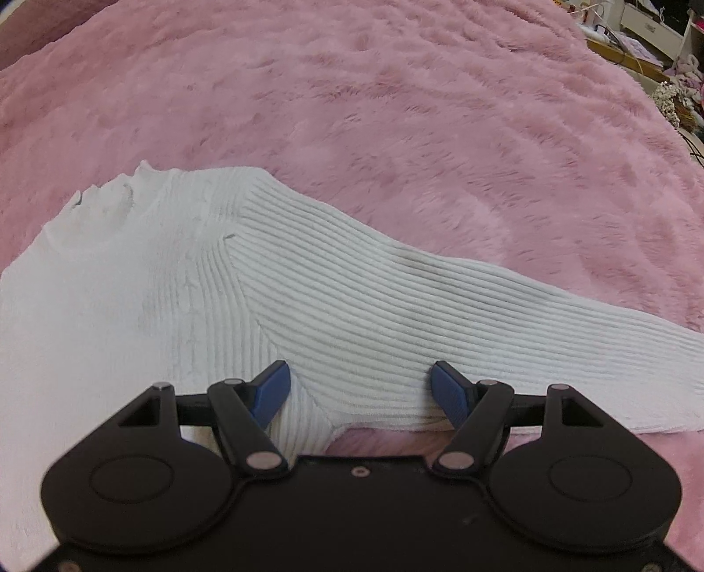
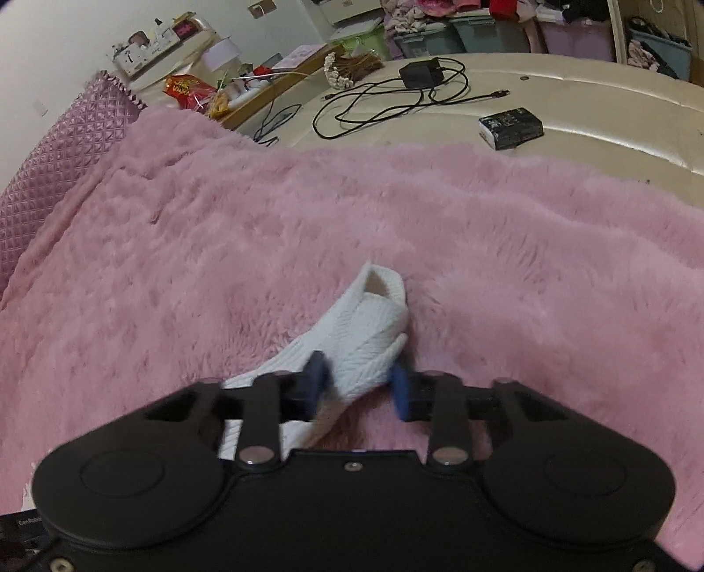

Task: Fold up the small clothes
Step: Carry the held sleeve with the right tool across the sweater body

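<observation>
While the left gripper (image 1: 360, 391) hangs low over the white ribbed sweater (image 1: 308, 303), its blue fingers (image 1: 272, 387) stand wide apart w/ nothing pinched; the tips sit at or just above the knit near the underarm seam, can't tell if they touch. The right gripper (image 2: 357, 380) has its blue fingers (image 2: 317, 374) drawn in narrow on either side of the sleeve cuff (image 2: 374, 321); the left pad presses the fabric, the right pad is blurred, so a full clamp isn't certain, but the cuff is between them. The sweater lies flat on the pink fluffy blanket (image 1: 440, 132). In the left wrist view the sleeve's long axis runs from the shoulder at mid-frame out to the right edge, neck opening toward upper left. In the right wrist view the cuff points away from the gripper, its open end toward the far side, tilted a bit right.

Containers: teal storage bins (image 2: 444, 35) at the far wall, heaped w/ clothes. On the cream mattress (image 2: 594, 101) beyond the blanket: a black charger w/ cable (image 2: 422, 72) and a small dark box (image 2: 510, 127), apart from each other.
</observation>
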Demonstrator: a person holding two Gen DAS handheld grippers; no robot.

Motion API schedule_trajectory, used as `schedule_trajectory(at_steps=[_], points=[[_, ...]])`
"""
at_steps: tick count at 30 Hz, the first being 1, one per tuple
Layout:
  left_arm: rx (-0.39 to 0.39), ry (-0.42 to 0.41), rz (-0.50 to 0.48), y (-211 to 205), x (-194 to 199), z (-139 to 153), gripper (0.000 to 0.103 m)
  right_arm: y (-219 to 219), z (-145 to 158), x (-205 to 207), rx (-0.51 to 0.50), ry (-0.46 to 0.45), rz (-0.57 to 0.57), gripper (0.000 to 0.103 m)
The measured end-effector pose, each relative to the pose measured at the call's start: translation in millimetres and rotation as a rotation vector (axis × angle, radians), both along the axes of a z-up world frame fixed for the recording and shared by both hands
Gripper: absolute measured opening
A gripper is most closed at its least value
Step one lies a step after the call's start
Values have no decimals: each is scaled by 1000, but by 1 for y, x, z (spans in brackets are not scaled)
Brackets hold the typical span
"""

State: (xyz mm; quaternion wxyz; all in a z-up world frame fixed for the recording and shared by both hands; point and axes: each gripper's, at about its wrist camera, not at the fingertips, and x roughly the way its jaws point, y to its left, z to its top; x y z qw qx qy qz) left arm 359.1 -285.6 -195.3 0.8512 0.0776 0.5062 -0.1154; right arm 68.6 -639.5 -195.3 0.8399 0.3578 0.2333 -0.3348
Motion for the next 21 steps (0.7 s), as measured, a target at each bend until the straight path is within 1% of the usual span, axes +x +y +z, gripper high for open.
schedule_trajectory(at_steps=[1,4,9,15,18,21], points=[[0,2,0,0,1,-1,75,0,0,-1,3,-8,0,18],[4,8,-5,-1,1,-5,76,5,6,-3,-11,-38,6,14],[-11,25,-6,3,5,-14,77,14,21,0,-31,-77,33,13],[-27,32,-22,7,10,-15,76,34,50,15,-65,-128,100,13],[-64,42,-26,15,12,-11,76,53,68,28,-79,-160,153,13],[-112,55,-6,33,14,-2,76,80,88,49,-99,-194,226,13]])
